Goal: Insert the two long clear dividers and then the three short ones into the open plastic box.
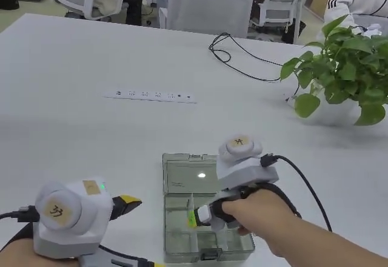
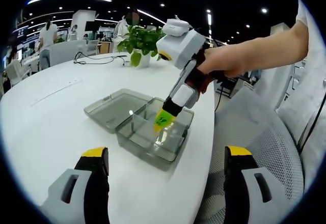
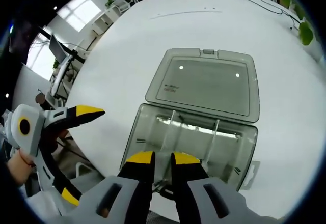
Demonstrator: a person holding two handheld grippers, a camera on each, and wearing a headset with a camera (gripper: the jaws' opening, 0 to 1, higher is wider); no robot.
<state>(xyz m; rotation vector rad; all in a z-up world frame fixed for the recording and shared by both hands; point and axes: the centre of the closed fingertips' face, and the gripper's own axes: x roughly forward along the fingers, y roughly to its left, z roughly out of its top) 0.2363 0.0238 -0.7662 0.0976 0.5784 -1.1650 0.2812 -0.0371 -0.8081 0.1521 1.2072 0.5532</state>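
**White bench, box by our near edge**

Open room runs wide to the left of the open plastic box and beyond it. The box's lid lies flat on its far side. Clear dividers stand inside the base. Our right tool dips in there, jaws nearly together over one divider; we cannot tell if they pinch it. Our left tool hovers beside the box, jaws wide apart. A power strip, cable and potted plant lie well apart.

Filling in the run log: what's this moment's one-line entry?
left gripper open, hovering beside plastic box | right gripper in box, jaws nearly together on upright divider | other dividers already seated
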